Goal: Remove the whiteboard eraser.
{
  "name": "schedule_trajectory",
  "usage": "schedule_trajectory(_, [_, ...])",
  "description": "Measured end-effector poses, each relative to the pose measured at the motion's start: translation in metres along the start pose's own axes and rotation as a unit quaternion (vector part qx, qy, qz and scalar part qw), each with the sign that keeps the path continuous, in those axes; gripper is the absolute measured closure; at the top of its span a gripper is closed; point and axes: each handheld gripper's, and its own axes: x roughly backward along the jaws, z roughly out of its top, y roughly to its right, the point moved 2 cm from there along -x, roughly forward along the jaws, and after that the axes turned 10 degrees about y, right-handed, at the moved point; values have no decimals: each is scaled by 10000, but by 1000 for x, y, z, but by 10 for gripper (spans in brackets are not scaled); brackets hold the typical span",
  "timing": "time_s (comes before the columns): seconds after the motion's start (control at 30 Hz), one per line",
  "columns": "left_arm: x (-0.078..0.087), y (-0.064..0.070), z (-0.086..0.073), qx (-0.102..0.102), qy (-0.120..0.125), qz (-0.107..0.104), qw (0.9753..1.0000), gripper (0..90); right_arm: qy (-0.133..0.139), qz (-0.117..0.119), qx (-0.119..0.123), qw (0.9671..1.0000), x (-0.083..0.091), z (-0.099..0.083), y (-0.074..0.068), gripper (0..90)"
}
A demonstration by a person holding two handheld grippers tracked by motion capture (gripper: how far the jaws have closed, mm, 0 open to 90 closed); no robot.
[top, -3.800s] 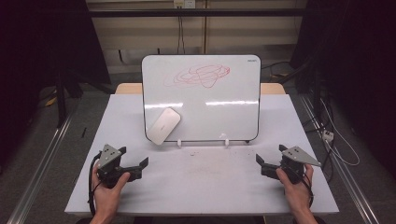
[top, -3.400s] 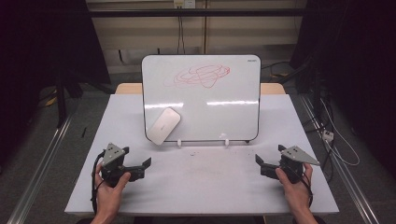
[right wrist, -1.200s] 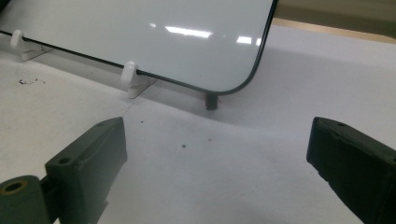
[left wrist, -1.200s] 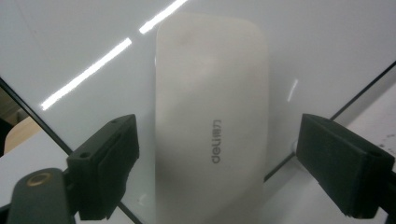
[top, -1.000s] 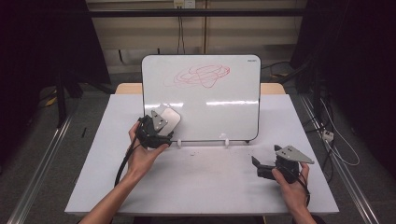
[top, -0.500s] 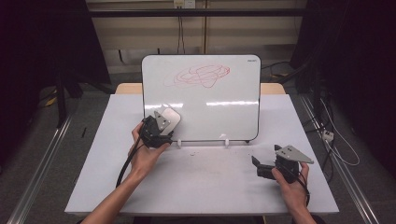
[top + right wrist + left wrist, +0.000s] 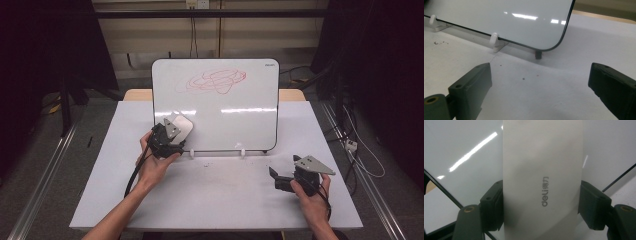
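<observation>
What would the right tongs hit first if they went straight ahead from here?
Probably the whiteboard's lower right corner, after bare table; the right tongs are open, and depth is hard to judge.

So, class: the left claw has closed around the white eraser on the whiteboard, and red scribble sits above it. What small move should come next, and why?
Probably lift the eraser off the whiteboard and carry it up toward the red scribble. The left claw already grips its two sides, the marks lie higher on the board, and the right claw rests open on the table.

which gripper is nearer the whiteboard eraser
Left. The left gripper has its jaws closed on the eraser at the whiteboard; the right gripper sits apart on the table.
</observation>
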Motion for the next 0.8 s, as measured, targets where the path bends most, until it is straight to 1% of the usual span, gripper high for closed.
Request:
schedule_trajectory(0.07, [0,-1,0,49,28,-48,10000,303,-10,7,-9,10000,0,0,0,53])
schedule_trajectory(0.1, [1,-3,0,53,-22,-116,9999,303,-29,9,-20,10000,-1,0,0,53])
schedule_trajectory(0.2, [2,-5,-1,120,51,-189,9997,303,-21,-21,-21,10000,-1,0,0,53])
schedule_trajectory(0.27, [2,-7,-1,257,83,-279,9992,304,-20,-27,-29,10000,-1,0,1,53])
schedule_trajectory(0.43, [3,-9,-2,346,163,-317,9988,304,-22,-30,-42,10000,-2,0,1,53])
schedule_trajectory(0.5, [5,-10,-1,454,218,-360,9981,304,-29,-31,-45,10000,-2,0,0,53])
schedule_trajectory(0.53, [7,-10,0,445,251,-383,9980,305,-23,-25,-38,10000,-2,0,0,53])
schedule_trajectory(0.6, [11,-10,4,464,397,-347,9975,305,-15,-16,-19,10000,-2,0,0,53])
schedule_trajectory(0.67, [17,-10,7,547,531,-318,9966,306,-17,-9,-14,10000,-2,0,-1,53])
schedule_trajectory(0.73, [20,-11,8,587,605,-298,9960,305,-24,-8,-14,10000,-2,0,-1,53])
schedule_trajectory(0.8, [23,-13,9,584,625,-245,9960,305,-33,4,-9,10000,-3,0,-1,53])
